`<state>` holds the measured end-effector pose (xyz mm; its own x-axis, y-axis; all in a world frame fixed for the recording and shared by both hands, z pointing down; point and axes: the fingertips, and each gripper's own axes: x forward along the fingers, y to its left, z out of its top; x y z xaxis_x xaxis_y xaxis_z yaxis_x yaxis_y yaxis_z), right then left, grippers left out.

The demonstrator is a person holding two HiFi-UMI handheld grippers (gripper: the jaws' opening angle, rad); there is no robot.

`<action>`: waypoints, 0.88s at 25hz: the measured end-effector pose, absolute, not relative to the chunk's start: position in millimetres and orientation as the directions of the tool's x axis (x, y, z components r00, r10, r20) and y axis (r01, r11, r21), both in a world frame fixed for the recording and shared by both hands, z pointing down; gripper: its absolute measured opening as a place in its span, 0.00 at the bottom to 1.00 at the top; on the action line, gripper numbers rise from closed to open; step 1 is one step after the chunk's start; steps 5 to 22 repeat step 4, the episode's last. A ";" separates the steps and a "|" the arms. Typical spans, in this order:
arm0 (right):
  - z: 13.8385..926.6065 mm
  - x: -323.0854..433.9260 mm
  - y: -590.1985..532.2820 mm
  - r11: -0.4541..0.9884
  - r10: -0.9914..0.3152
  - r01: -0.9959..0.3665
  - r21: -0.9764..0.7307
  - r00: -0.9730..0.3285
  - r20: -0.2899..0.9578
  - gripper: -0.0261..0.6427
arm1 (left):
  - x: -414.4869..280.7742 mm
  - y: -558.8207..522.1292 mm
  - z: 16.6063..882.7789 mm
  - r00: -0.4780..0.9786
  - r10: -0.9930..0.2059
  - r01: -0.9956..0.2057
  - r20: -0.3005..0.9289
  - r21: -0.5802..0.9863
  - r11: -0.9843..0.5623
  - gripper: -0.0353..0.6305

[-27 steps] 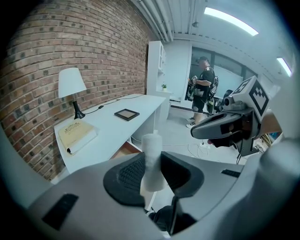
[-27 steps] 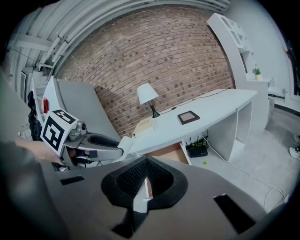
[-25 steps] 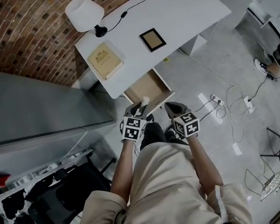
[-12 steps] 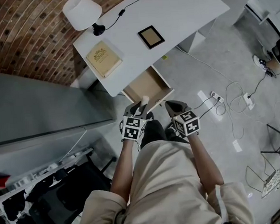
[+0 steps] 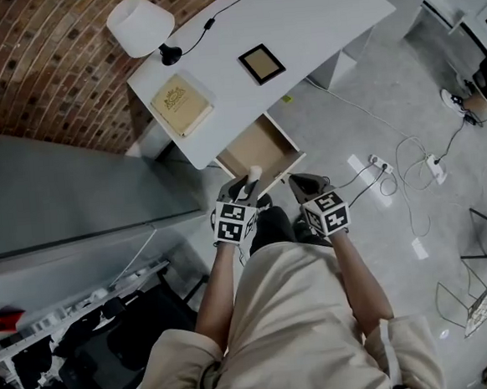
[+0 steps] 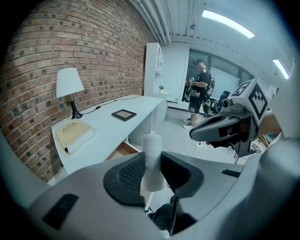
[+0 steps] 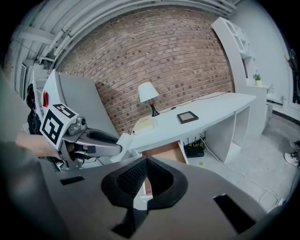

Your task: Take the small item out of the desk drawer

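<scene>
The desk drawer (image 5: 255, 152) stands pulled out under the white desk (image 5: 297, 26), and its wooden bottom looks bare. My left gripper (image 5: 244, 185) hovers just in front of the drawer, shut on a small white cylindrical item (image 5: 253, 174). In the left gripper view the item (image 6: 152, 150) stands upright between the pads of that gripper (image 6: 151, 161). My right gripper (image 5: 300, 182) is beside it to the right, apart from the drawer. In its own view the right gripper (image 7: 146, 161) is shut with nothing in it, and the drawer (image 7: 164, 151) lies beyond.
On the desk are a white lamp (image 5: 140, 26), a tan book (image 5: 182, 104) and a small picture frame (image 5: 263, 64). Cables and a power strip (image 5: 376, 169) lie on the floor to the right. A person (image 6: 199, 89) stands far behind. A dark chair (image 5: 97, 360) is at lower left.
The head view has drifted slightly. Both grippers and the white item keep the same pose in front of the open drawer.
</scene>
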<state>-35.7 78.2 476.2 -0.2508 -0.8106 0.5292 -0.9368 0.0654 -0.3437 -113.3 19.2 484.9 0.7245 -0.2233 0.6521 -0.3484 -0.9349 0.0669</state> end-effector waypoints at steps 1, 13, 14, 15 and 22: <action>475.9 -34.5 78.2 0.065 -0.812 -0.938 -0.341 -0.248 0.528 0.07 | -112.5 19.0 485.0 0.724 -0.223 -0.346 0.653 0.065 -0.936 0.23; 475.0 -32.2 79.5 0.061 -0.815 -0.941 -0.334 -0.239 0.527 0.07 | -110.9 20.9 485.4 0.724 -0.216 -0.336 0.655 0.062 -0.940 0.23; 475.0 -32.2 79.5 0.061 -0.815 -0.941 -0.334 -0.239 0.527 0.07 | -110.9 20.9 485.4 0.724 -0.216 -0.336 0.655 0.062 -0.940 0.23; 475.0 -32.2 79.5 0.061 -0.815 -0.941 -0.334 -0.239 0.527 0.07 | -110.9 20.9 485.4 0.724 -0.216 -0.336 0.655 0.062 -0.940 0.23; 475.0 -32.2 79.5 0.061 -0.815 -0.941 -0.334 -0.239 0.527 0.07 | -110.9 20.9 485.4 0.724 -0.216 -0.336 0.655 0.062 -0.940 0.23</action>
